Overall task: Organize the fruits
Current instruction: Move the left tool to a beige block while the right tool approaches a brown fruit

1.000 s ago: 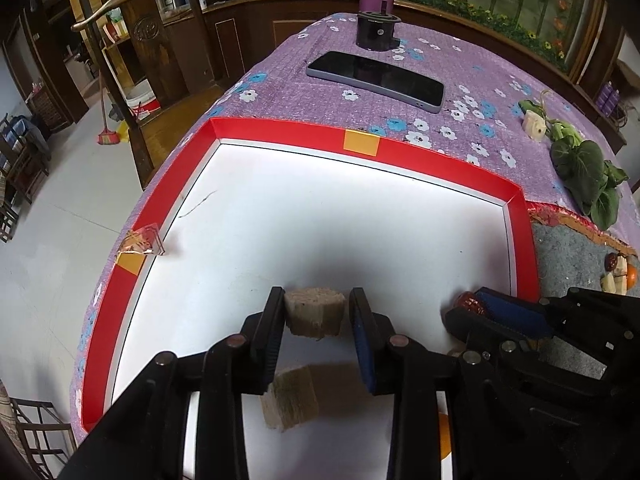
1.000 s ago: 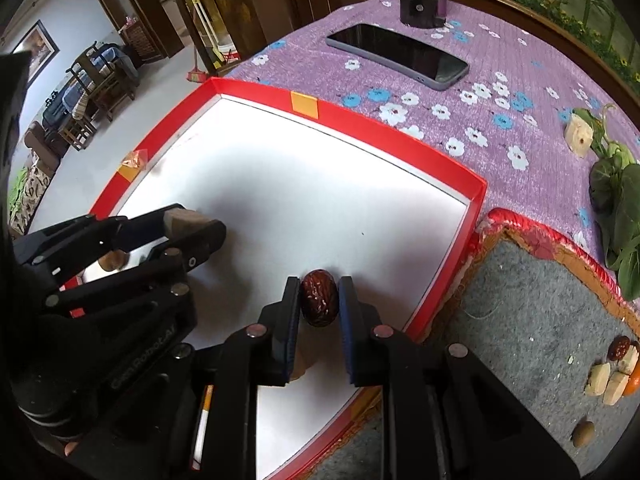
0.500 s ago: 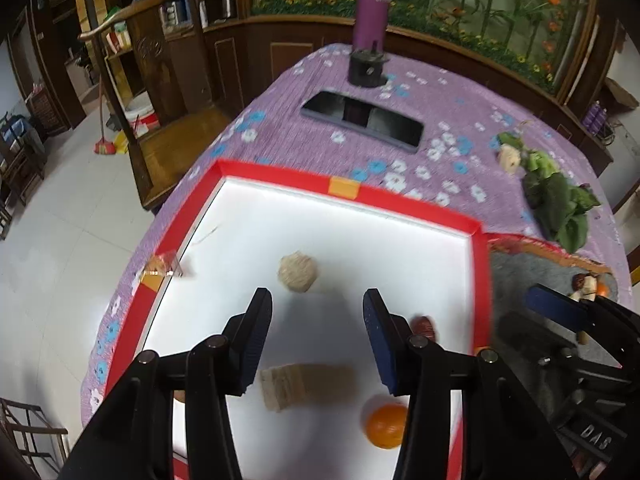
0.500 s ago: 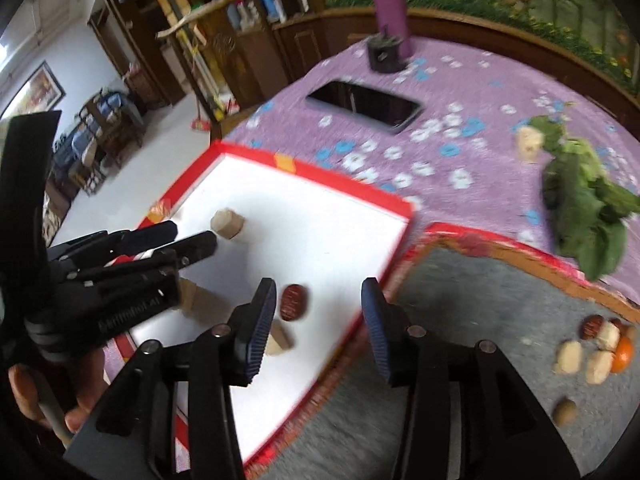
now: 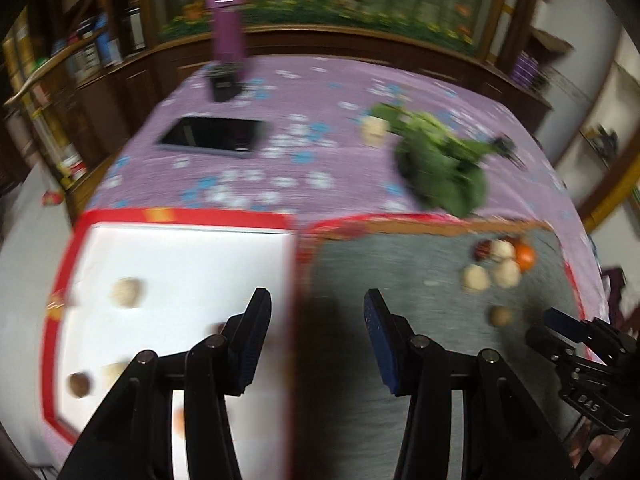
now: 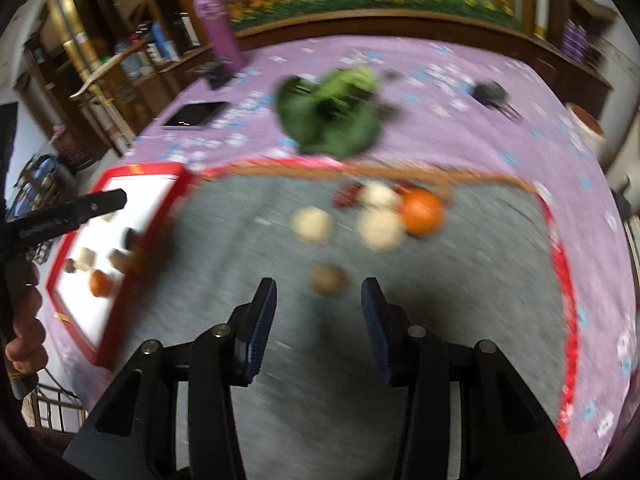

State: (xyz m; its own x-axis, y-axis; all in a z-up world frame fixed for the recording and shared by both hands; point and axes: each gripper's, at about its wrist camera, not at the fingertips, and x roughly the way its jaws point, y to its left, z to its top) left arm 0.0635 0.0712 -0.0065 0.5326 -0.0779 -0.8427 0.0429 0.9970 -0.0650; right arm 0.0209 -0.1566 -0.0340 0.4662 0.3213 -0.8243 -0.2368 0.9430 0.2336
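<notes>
Both views are motion-blurred. My left gripper (image 5: 318, 334) is open and empty above the border between the red-rimmed white tray (image 5: 176, 216) and the grey mat (image 5: 420, 300). The tray holds several fruit pieces, among them a pale chunk (image 5: 126, 292) and a brown ball (image 5: 79, 384). My right gripper (image 6: 318, 312) is open and empty over the grey mat (image 6: 480, 300), just short of a small brown ball (image 6: 328, 279). Beyond it lie pale chunks (image 6: 380, 228), an orange (image 6: 422, 212) and a red date (image 6: 347, 195).
A purple flowered cloth (image 5: 320, 152) covers the table. On it lie leafy greens (image 5: 440, 168), a phone (image 5: 214, 142) and a purple bottle (image 5: 228, 32) on a black stand. The right gripper shows at the left wrist view's right edge (image 5: 580, 340).
Both grippers have opened, left a pale chunk and the red date on the white tray, and swung right toward the grey mat.
</notes>
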